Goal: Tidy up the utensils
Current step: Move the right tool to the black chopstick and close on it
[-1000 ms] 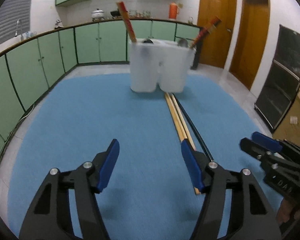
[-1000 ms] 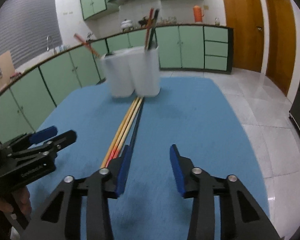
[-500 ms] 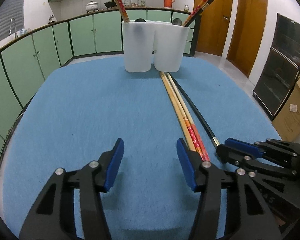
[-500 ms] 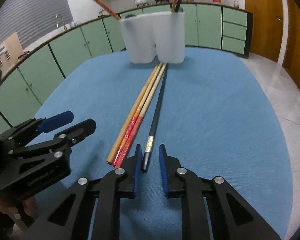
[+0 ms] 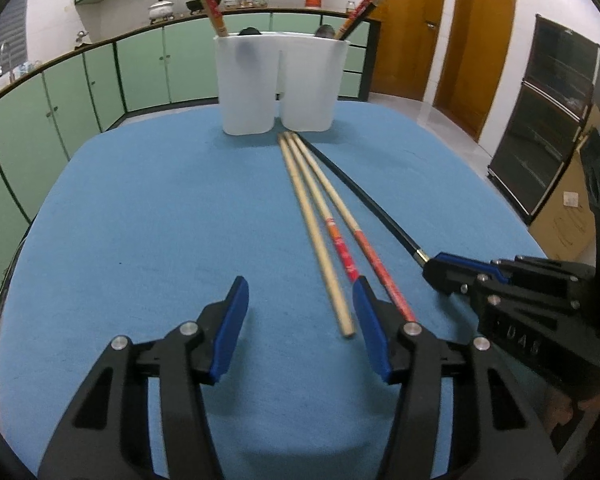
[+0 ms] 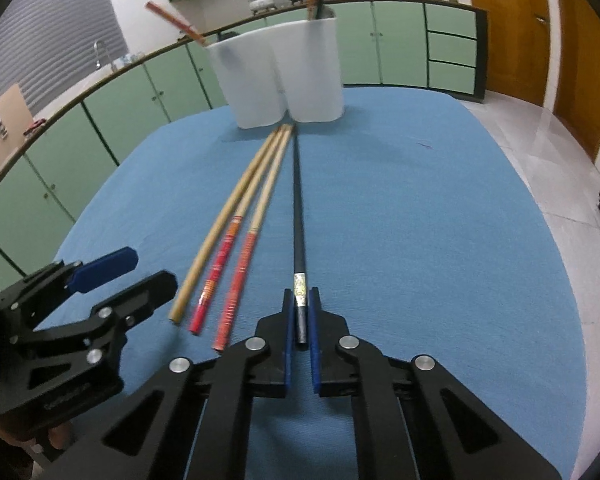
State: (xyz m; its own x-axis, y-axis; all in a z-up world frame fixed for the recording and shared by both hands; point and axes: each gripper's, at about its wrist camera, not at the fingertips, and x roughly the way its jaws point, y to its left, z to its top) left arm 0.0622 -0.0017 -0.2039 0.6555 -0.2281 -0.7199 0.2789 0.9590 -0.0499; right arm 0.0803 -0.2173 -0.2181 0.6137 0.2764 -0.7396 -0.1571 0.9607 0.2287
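Where right tool [image 6: 300,312] pinches black chopstick [image 6: 298,216].

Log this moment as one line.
right gripper: shut on black chopstick | left gripper: open, empty | three chopsticks on table

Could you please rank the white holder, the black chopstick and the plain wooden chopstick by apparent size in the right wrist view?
1. White holder, clearly largest.
2. Black chopstick and plain wooden chopstick: similar lengths; unranked.
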